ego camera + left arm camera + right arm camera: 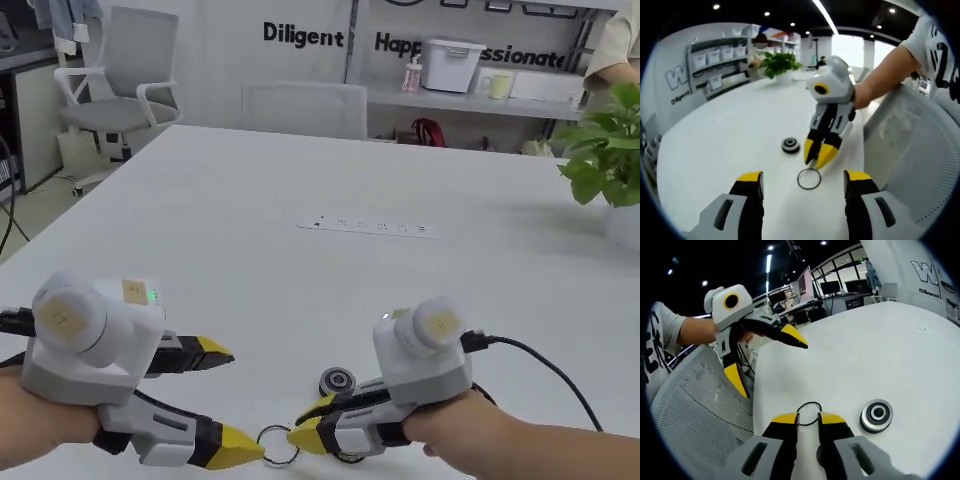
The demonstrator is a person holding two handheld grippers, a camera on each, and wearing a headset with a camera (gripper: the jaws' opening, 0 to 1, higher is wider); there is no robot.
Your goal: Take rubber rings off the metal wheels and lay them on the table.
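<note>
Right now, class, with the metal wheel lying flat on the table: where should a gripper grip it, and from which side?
Take the metal wheel across its outer rim, coming straight down from above, one jaw on each side. It lies flat on the table, so only its round edge offers opposing faces.

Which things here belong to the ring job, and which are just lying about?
Job: ring, wheel, left gripper, right gripper, table.
Lying about: plant, chair, strip, box.
</note>
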